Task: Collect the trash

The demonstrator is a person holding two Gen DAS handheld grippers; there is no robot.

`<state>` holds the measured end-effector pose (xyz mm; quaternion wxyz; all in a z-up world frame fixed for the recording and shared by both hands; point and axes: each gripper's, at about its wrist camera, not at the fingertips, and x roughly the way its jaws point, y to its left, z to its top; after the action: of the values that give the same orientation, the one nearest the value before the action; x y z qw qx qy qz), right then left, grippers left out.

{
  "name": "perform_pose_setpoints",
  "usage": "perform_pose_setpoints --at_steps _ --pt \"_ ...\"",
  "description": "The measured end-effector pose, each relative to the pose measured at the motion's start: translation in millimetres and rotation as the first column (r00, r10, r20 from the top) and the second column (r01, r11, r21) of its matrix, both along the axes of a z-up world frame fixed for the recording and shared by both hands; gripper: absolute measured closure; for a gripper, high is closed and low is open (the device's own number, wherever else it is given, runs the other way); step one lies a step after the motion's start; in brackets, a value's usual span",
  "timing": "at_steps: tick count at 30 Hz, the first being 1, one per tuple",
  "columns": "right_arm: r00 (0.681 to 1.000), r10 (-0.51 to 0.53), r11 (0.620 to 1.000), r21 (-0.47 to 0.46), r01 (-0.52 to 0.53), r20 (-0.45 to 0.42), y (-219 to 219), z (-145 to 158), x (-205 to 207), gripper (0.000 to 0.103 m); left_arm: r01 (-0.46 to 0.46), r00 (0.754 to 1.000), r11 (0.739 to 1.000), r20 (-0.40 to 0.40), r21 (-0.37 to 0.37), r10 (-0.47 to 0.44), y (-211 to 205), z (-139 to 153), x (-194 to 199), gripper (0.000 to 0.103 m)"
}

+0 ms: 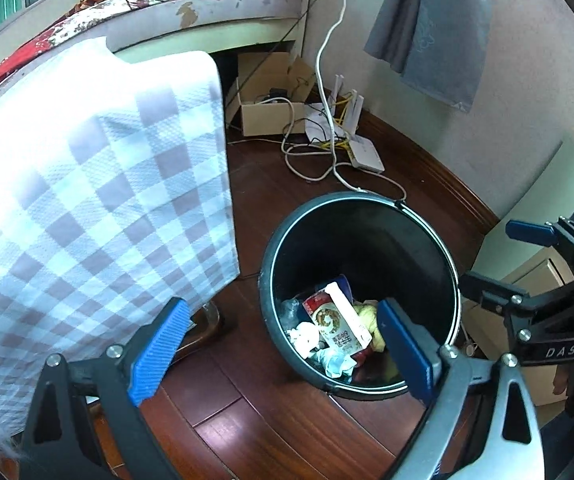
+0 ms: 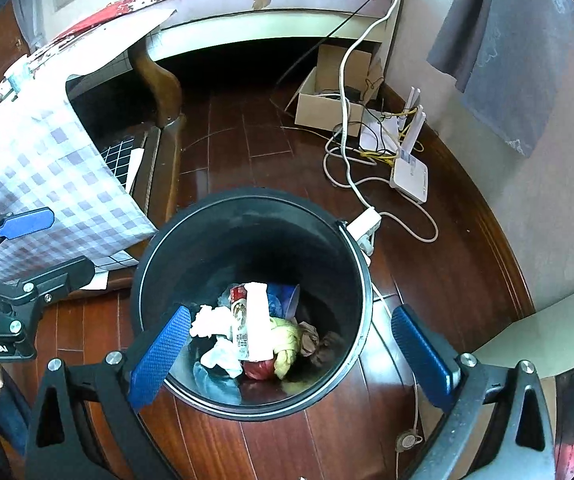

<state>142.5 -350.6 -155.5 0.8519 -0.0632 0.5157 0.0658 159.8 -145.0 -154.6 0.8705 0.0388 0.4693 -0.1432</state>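
A black round trash bin (image 1: 359,200) (image 2: 247,194) stands on the dark wooden floor. Inside it lie a white and red milk carton (image 1: 339,324) (image 2: 253,320), crumpled tissues (image 1: 305,334) (image 2: 211,320), a yellow scrap (image 1: 369,316) (image 2: 287,340) and other rubbish. My left gripper (image 1: 283,308) hangs over the bin's left edge, open, with nothing between its blue pads. My right gripper (image 2: 291,312) hovers above the bin's mouth, also open and holding nothing. Each gripper shows in the other's view: right gripper (image 1: 487,256), left gripper (image 2: 73,240).
A checked cloth (image 1: 87,200) (image 2: 47,168) hangs off the bed left of the bin. Behind the bin lie a white router (image 1: 363,156) (image 2: 409,176), tangled cables, a power strip (image 2: 363,224) and an open cardboard box (image 1: 267,108) (image 2: 327,108). A grey cloth (image 1: 435,28) hangs on the wall.
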Motion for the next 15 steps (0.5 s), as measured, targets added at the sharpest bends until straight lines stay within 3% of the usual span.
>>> perform_pose_setpoints --at_steps 5,15 --pt "1.000 0.001 1.000 -0.004 -0.001 -0.004 2 2 -5 0.001 -0.003 1.000 1.000 0.011 0.006 0.003 2 4 -6 0.001" --pt "1.000 0.007 1.000 -0.006 -0.007 0.016 10 14 -21 0.001 -0.019 0.999 1.000 0.029 0.010 0.019 12 13 -23 0.001"
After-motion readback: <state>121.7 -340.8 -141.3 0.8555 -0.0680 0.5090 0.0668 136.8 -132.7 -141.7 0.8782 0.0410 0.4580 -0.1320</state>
